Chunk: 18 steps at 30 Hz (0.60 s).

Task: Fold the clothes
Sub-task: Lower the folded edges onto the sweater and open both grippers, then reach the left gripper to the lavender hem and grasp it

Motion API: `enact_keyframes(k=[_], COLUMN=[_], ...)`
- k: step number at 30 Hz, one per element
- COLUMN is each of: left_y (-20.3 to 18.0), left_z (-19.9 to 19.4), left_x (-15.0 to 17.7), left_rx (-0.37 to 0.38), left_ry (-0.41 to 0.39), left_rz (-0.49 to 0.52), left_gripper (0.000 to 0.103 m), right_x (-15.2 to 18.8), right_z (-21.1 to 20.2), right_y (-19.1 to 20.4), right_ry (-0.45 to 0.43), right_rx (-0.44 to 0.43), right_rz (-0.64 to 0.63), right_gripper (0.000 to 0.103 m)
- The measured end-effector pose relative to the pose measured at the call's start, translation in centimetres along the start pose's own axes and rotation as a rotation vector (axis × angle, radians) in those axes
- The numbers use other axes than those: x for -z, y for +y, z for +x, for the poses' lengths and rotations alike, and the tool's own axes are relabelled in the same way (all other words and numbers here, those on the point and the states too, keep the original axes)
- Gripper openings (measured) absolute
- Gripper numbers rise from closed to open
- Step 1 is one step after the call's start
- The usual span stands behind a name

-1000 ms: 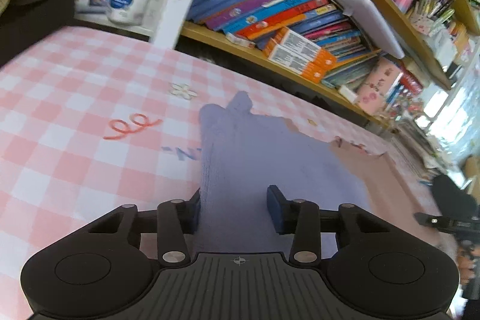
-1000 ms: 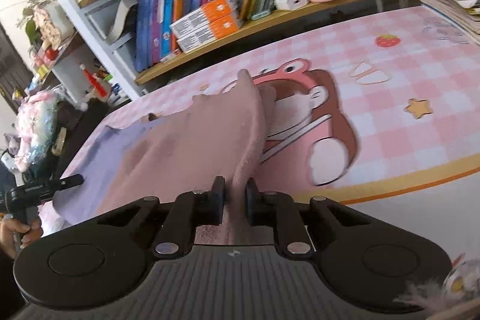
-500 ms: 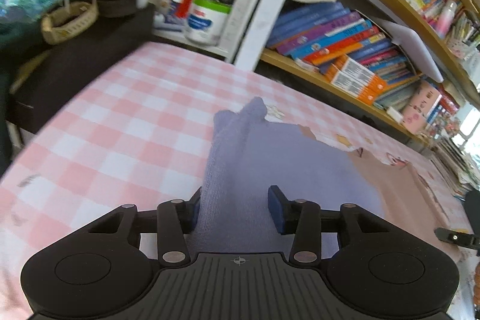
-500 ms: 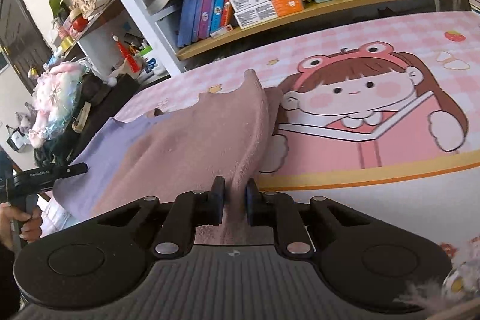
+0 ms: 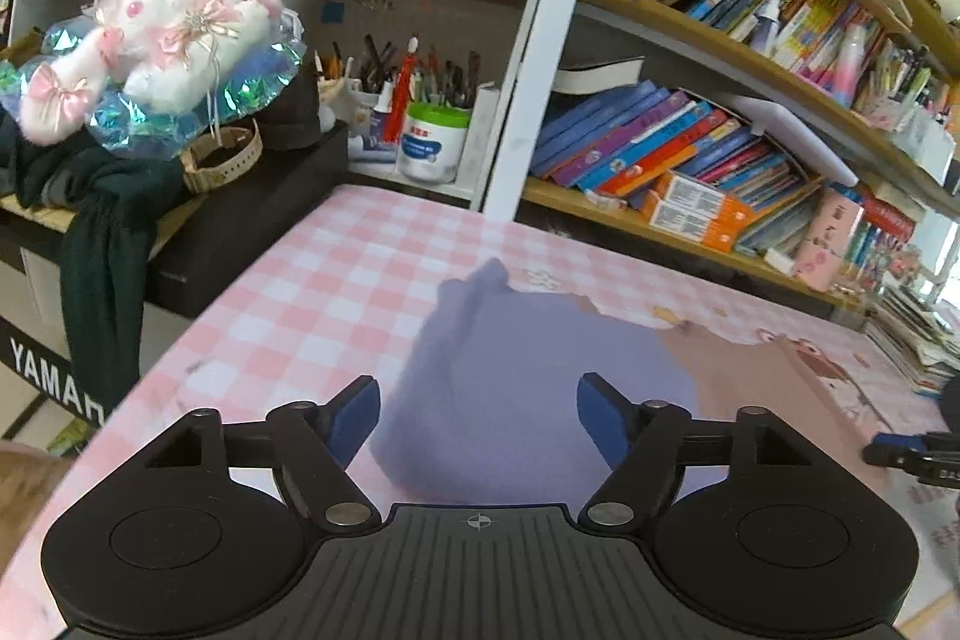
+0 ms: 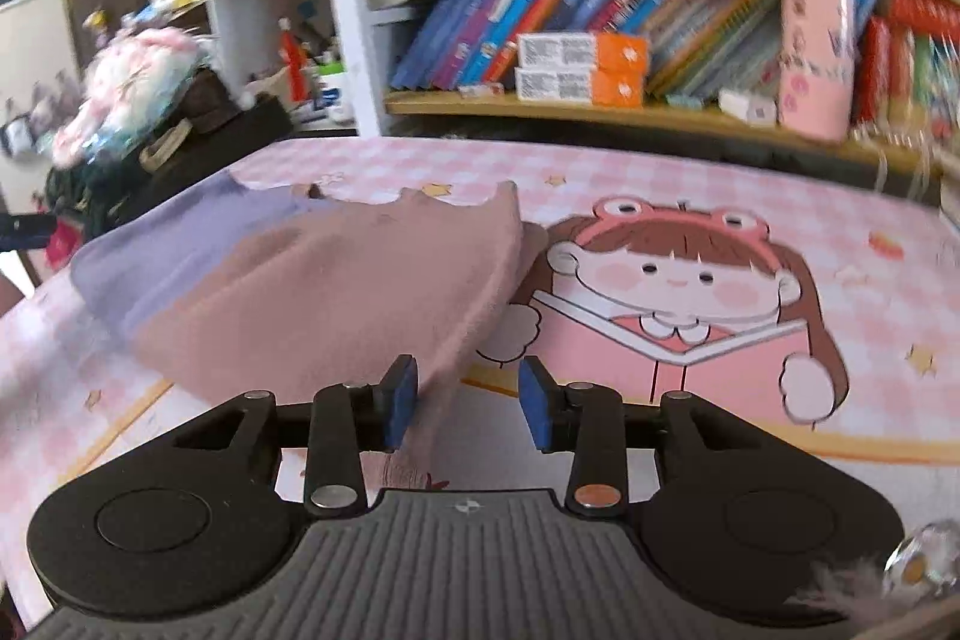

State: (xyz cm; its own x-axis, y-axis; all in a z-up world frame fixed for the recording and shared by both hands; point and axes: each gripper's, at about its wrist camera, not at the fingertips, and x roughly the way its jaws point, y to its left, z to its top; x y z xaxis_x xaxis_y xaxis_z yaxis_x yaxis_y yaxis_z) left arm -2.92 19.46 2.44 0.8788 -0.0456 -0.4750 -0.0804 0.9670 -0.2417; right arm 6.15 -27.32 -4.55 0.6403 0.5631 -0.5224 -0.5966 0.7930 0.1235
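A two-tone garment lies on the pink mat: its lavender part (image 5: 516,370) is at the left end and its dusty pink part (image 6: 336,292) at the right end. My left gripper (image 5: 479,418) is open, its jaws wide apart over the lavender edge, holding nothing. My right gripper (image 6: 467,403) is open at the pink corner, whose edge hangs beside its left finger (image 6: 399,400). The lavender part also shows in the right wrist view (image 6: 180,244), and the pink part in the left wrist view (image 5: 756,376).
The pink checked mat (image 5: 312,292) with a cartoon girl print (image 6: 672,292) covers the table. Bookshelves (image 5: 690,148) stand right behind it. A black keyboard with a plush toy (image 5: 156,34) and dark cloth sits off the left edge. Stacked papers (image 5: 918,334) lie at far right.
Both grippers have opened and let go of the garment. Both cameras have pulled back and tilted up, so more of the shelves shows.
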Motion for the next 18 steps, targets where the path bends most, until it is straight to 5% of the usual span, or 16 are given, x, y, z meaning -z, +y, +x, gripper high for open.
enact_keyframes(k=[4, 11, 18], left_y=[-1.0, -0.6, -1.1], left_z=[0.0, 1.4, 2.3], left_x=[0.5, 2.4, 3.4], left_rx=[-0.02, 0.039, 0.017], left_ry=[0.038, 0.112, 0.135], left_rz=[-0.02, -0.196, -0.199], left_gripper=[0.08, 0.085, 0.085], right_x=[-0.7, -0.6, 0.8], right_z=[-0.7, -1.5, -1.4], right_y=[0.0, 0.1, -0.3], right_ry=[-0.015, -0.008, 0.002], right_rx=[-0.038, -0.082, -0.076], right_rz=[-0.047, -0.107, -0.103], right_gripper=[0.035, 0.038, 0.039])
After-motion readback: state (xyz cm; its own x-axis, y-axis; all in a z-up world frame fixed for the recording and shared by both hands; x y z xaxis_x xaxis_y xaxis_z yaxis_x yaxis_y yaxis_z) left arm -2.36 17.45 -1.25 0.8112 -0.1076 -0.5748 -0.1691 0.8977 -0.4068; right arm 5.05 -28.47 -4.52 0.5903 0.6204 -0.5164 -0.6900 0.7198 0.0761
